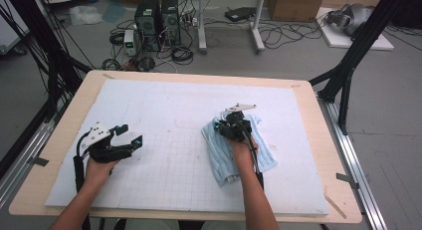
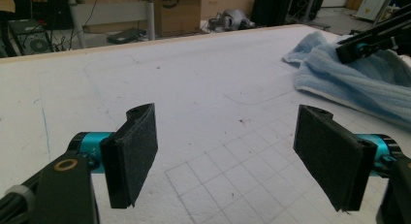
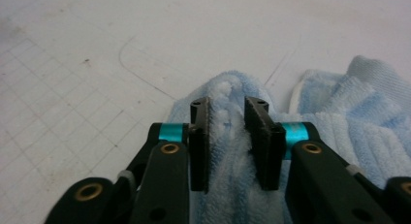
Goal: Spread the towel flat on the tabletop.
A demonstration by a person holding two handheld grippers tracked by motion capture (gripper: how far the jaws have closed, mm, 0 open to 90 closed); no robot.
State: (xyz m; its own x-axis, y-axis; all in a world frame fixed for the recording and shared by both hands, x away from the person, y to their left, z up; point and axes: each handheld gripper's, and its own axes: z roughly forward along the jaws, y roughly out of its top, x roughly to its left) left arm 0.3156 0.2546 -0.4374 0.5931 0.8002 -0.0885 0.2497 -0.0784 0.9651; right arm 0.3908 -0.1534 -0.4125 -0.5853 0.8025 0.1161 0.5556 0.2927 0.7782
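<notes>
- The white mat (image 1: 164, 115) under both tools is bare around the work, so nothing blocks either tool.
- The blue towel (image 1: 219, 155) lies bunched beneath the right gripper (image 3: 228, 122), well to the side of the left one.
- That right gripper has pinched a raised fold between nearly closed jaws, probably to lift or drag it.
- The left gripper (image 2: 225, 156) rests wide open and empty, apparently waiting.

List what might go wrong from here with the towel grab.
1. The right gripper pinches only a raised ridge of the light blue towel; that fold may slip out when lifted.
2. The towel lies crumpled, so lifting by one ridge could drag it along bunched rather than spread.
3. The left gripper stands open, apart from the towel, so nothing holds the cloth down.
</notes>
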